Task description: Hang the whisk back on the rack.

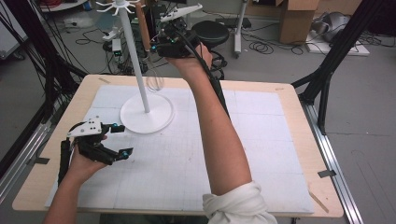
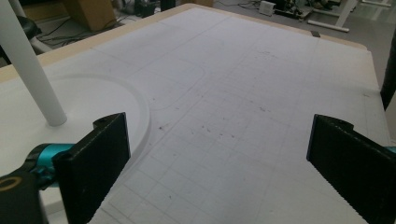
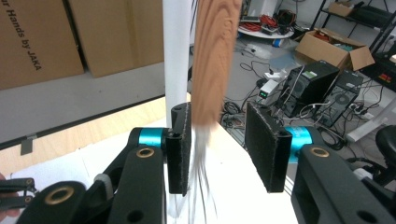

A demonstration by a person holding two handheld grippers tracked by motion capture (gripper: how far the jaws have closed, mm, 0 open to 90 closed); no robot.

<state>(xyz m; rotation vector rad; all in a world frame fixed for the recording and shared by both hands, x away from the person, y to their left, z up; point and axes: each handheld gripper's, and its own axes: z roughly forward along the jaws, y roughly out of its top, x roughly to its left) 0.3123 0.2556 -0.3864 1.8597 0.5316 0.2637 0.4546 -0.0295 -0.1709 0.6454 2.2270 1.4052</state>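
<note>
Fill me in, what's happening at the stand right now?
A person is working a whisk at the white hook stand on the table. The right tongs are raised beside the pole, pads apart around the wooden handle, wires dangling below; no clamp on it shows. The whisk seems to hang from the stand's top hooks. The left tongs sit open, low by the stand's base.

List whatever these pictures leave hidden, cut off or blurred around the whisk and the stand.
- Whisk: handle top cut off by the right gripper view's upper edge; wires blurred.
- Whether it hangs from a hook of the stand: high view, too small to tell.
- Right gripper: whether a pad touches the handle, unclear.
- Stand pole's top: cut off in the left gripper view.
</note>
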